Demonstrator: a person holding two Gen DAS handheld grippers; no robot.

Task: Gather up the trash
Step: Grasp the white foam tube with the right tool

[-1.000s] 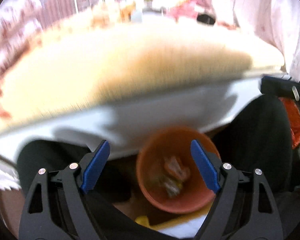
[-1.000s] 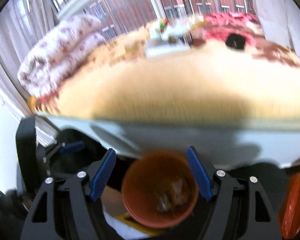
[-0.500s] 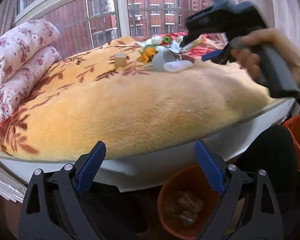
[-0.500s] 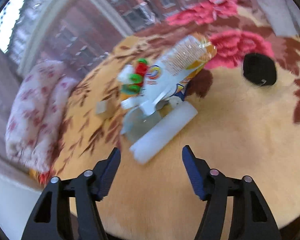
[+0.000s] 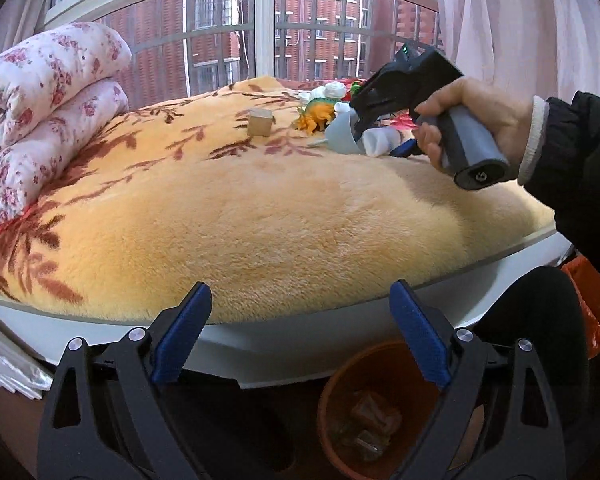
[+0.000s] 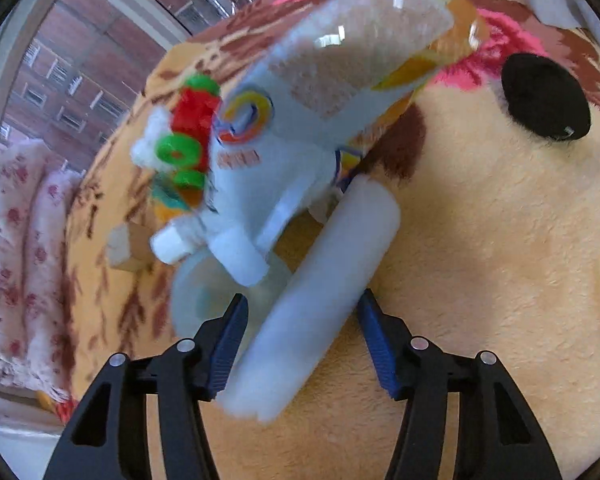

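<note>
On the orange plush blanket (image 5: 284,216) lies a pile of trash. In it are a white roll (image 6: 320,292), a snack bag (image 6: 320,100) with a clear window, a clear cup (image 6: 204,292) and red and green rings (image 6: 188,132). My right gripper (image 6: 302,340) points down over the roll. Its jaws are closing with the roll between them, and a gap still shows at the left pad. My left gripper (image 5: 298,332) hangs open and empty at the bed's near edge. Just below it is the orange bin (image 5: 380,412), with some scraps inside.
A small cardboard box (image 5: 260,122) and an orange toy (image 5: 316,114) sit by the pile. A black round thing (image 6: 546,98) lies to the right of the bag. A folded floral quilt (image 5: 40,112) fills the bed's left side. An orange bag (image 5: 592,304) hangs right of the bin.
The right gripper left the bin, crossed the bed to the pile and came down around the white roll, its jaws narrowing. The left gripper rose from over the bin and tilted up.
</note>
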